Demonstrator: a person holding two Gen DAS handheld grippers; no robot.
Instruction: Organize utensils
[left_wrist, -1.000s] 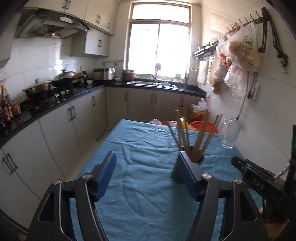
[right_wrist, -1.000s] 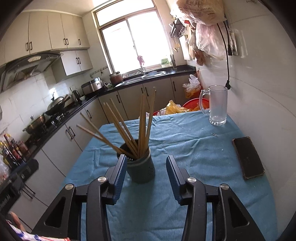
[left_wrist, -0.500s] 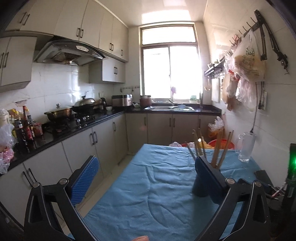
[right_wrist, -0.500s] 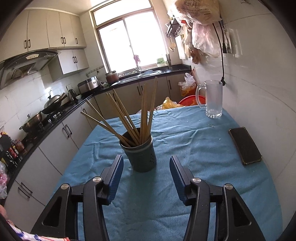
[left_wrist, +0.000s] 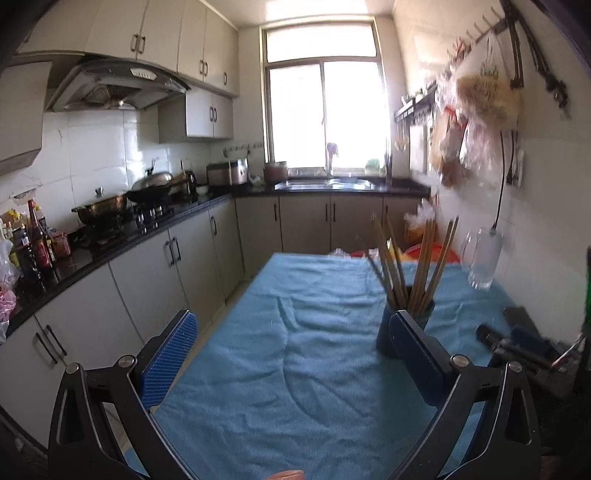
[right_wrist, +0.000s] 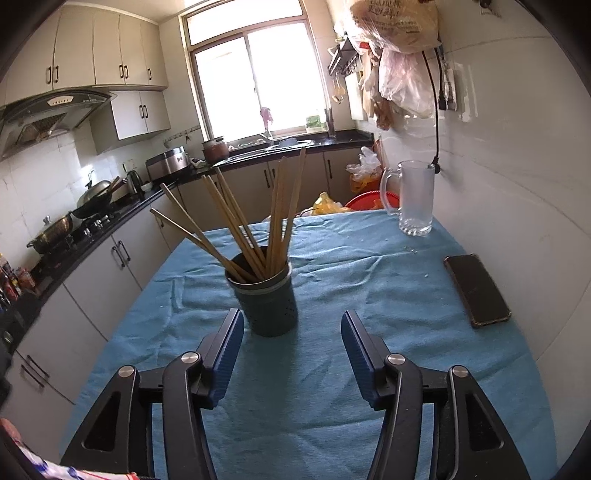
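A dark blue-grey utensil cup stands upright on the blue tablecloth and holds several wooden chopsticks fanned out. My right gripper is open and empty, just short of the cup, with the cup slightly left of the gap. In the left wrist view the cup and its chopsticks sit behind my right finger. My left gripper is open wide and empty above the cloth, left of the cup.
A glass mug stands at the table's far right by the wall. A black phone lies at the right edge. The other gripper's body shows at the right. Kitchen cabinets run along the left.
My right gripper has pulled back from the cup, which was between its fingers and now stands ahead of them. The left wrist view has swung upward and settled.
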